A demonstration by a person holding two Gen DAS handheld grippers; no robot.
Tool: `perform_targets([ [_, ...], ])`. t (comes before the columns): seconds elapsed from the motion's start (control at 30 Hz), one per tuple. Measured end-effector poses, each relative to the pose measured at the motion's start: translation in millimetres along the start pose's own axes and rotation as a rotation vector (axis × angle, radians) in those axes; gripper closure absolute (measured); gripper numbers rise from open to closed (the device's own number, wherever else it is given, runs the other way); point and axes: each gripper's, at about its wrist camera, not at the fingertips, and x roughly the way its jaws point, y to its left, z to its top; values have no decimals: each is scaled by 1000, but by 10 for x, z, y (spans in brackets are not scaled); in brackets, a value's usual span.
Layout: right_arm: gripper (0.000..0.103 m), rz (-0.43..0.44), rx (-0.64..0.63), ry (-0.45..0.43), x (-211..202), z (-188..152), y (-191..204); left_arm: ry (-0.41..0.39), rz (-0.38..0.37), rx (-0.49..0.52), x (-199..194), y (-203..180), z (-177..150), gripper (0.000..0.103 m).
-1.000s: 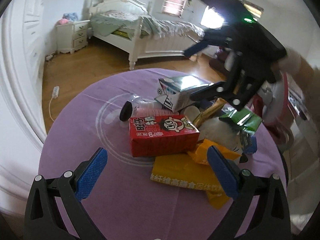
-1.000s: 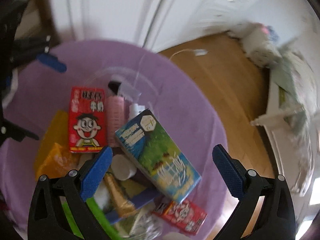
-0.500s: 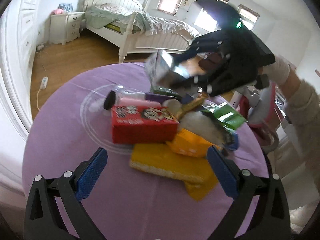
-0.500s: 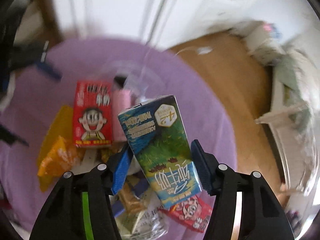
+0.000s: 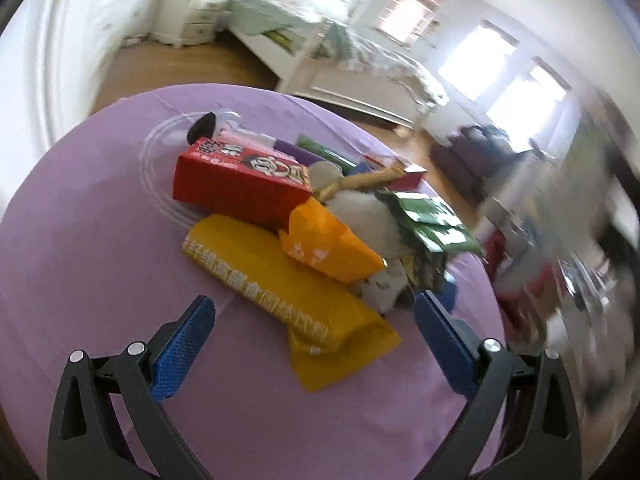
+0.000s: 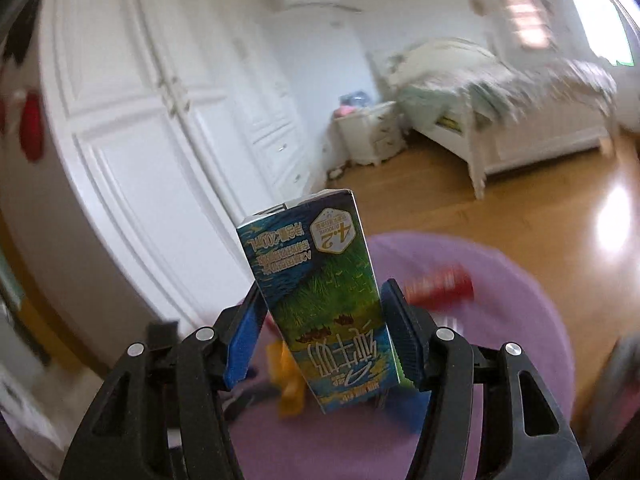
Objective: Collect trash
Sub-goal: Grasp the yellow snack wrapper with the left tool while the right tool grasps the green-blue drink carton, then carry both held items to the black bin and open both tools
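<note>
My right gripper [image 6: 320, 332] clamped the milk carton [image 6: 320, 296] above the purple table [image 6: 520, 360]. Left gripper [image 5: 312, 344] gaped wide by the yellow packet [image 5: 280, 284]; the pile's far side was blurry.

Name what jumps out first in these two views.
In the right wrist view, the blue-green milk carton dominates, clamped upside down between the right gripper jaws, above the purple table. In the left wrist view, a trash pile fills the table's centre: red carton, yellow packet, orange wrapper, with the open left gripper before it.
</note>
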Motion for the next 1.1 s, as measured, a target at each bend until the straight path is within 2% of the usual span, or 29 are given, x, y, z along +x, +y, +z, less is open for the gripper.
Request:
perform_targets([
  [0.17,44,-23,119,-4,-277,-580,-64,42,125,6,255,-113,-7,5],
  [0.2,44,-29,125,4,-303,-693,-35,26,136,26,248,-115,-30,6],
  [0.27,44,-43,130,13,-411,-840,-3,20,119,37,222,-69,-52,6],
  [0.4,44,-32,149,13,-266,-1056,3,12,23,30,123,85,-61,6],
  [0.43,44,-26,155,10,-269,-1090,13,9,40,38,110,103,-52,6],
  [0.47,44,-22,156,7,-290,-1106,37,15,67,59,113,119,-28,15],
  [0.5,44,-19,154,2,-296,-1170,41,21,89,72,106,129,-13,36],
  [0.53,44,-17,152,-2,-296,-1238,54,26,108,90,102,145,4,48],
  [0.6,44,-12,153,-6,-330,-1268,99,43,75,100,117,182,51,54],
  [0.63,44,-10,157,-5,-334,-1288,122,52,79,118,122,172,66,54],
  [0.7,44,-9,159,-2,-347,-1310,156,59,83,139,103,131,84,61],
  [0.77,44,-16,152,2,-365,-1350,200,60,35,105,73,113,77,62],
  [0.83,44,-18,154,0,-399,-1366,208,53,44,87,73,72,50,60],
  [0.87,44,-19,159,0,-414,-1380,209,58,51,79,106,41,39,51],
  [0.9,44,-23,165,2,-420,-1394,207,62,49,67,132,25,22,31],
  [0.97,44,-30,171,7,-430,-1384,194,43,56,59,172,-50,0,18],
  [1.03,44,-37,174,8,-445,-1400,182,23,63,68,215,-142,-24,18],
  [1.07,44,-42,174,7,-455,-1389,184,17,54,77,235,-172,-35,23],
  [1.1,44,-48,172,7,-464,-1389,185,35,57,85,279,-196,-34,48],
])
